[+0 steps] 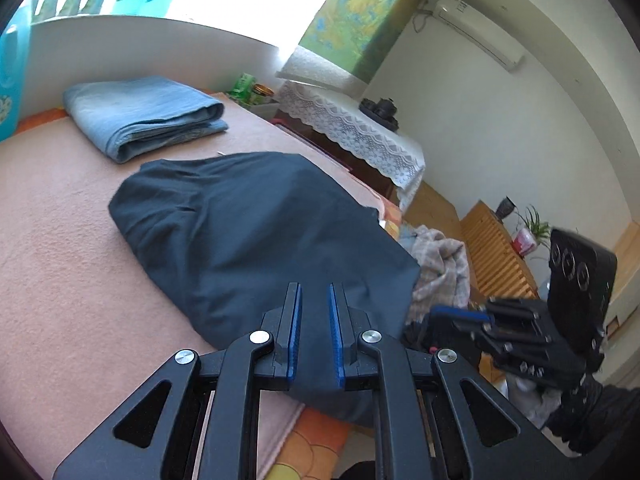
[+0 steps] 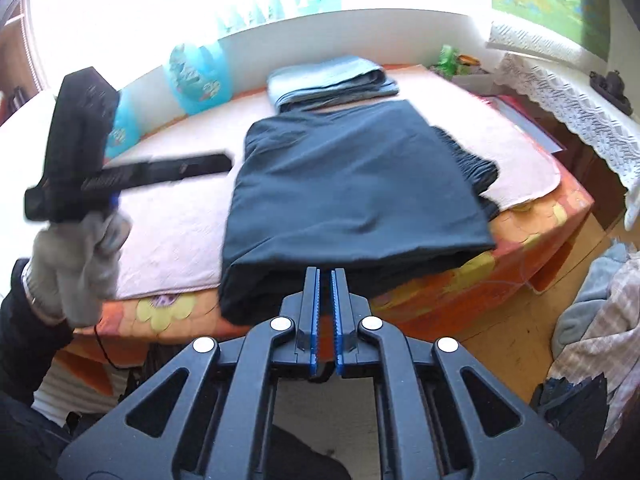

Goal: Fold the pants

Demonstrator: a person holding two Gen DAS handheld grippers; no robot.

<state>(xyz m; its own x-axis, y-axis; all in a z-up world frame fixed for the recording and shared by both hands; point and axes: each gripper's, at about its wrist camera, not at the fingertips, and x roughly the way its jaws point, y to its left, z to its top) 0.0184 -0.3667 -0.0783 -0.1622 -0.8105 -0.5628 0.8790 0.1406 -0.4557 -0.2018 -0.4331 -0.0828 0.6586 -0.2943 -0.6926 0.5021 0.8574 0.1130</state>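
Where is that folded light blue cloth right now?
In both wrist views the light blue cloth lies folded on the bed's pink cover, beyond the dark pants, near the white headboard.
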